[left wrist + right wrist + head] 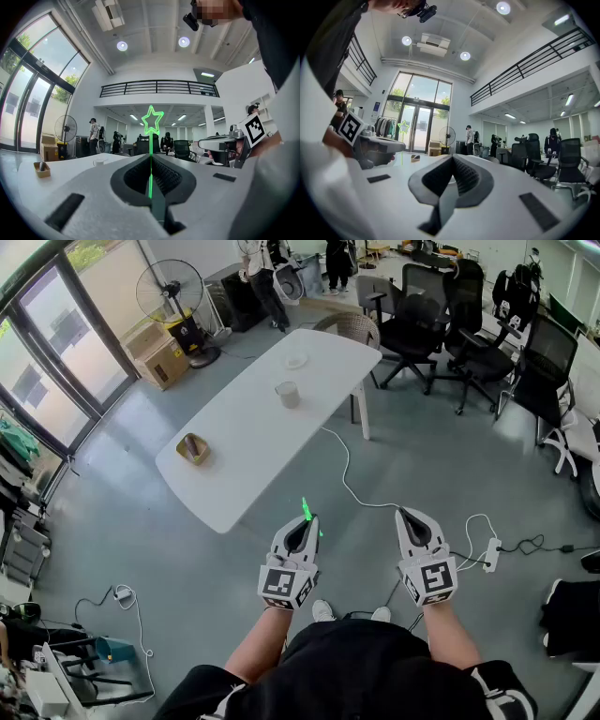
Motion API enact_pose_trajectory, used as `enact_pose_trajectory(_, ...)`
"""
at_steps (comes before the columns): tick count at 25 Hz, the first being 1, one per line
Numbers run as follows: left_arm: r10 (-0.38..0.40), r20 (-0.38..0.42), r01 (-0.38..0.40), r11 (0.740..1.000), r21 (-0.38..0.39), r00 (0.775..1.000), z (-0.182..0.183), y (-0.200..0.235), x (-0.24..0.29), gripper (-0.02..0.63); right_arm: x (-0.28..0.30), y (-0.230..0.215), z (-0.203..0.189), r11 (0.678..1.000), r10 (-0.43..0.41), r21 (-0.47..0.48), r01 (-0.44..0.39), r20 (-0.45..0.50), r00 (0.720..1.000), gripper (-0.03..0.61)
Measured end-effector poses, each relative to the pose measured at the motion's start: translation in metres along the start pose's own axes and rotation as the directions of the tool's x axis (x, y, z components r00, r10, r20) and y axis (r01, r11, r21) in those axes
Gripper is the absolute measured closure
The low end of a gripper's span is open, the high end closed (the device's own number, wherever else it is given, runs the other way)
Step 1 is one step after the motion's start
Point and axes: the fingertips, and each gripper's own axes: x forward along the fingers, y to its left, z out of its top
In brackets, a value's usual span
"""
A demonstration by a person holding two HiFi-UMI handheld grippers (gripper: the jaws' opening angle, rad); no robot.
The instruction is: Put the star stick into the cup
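Note:
A thin glowing green star stick [307, 510] stands upright in my left gripper [302, 523], whose jaws are shut on its shaft. In the left gripper view the star [152, 121] rises above the closed fingertips of the left gripper [151, 157]. The pale cup [288, 394] stands on the white table [246, 457], well ahead of both grippers, and appears small in the left gripper view as the cup [99, 162]. My right gripper [411, 519] is held beside the left one over the floor. Its jaws are shut with nothing between them, as the right gripper [452, 159] shows.
A small brown box [192, 448] sits near the table's left corner and a white dish [296, 360] lies beyond the cup. A white cable [356, 493] runs across the floor to a power strip [491, 554]. Office chairs [441, 315] stand at the right, a fan [173, 296] behind.

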Motion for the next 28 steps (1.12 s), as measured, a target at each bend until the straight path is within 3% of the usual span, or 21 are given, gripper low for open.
enact_pose_trajectory(8,-0.022,-0.017,0.022,1.0,0.002,1.0,-0.006,0.017,-0.008,0.6,0.013,0.022,-0.005,1.0,0.021,0.018,-0.02,-0.018,1.0,0.575)
enact_pose_trajectory(15,-0.019,-0.004,0.019,1.0,0.004,1.0,-0.004,0.051,-0.019,0.6,0.03,0.039,0.009,0.994,-0.005,0.108,-0.004,0.081,0.997,0.574)
enact_pose_trajectory(28,-0.034,-0.006,0.034,0.999,-0.011,0.999,-0.012,0.094,-0.018,0.6,0.059,0.053,-0.001,0.988,-0.044,0.147,0.038,0.037,0.998,0.574)
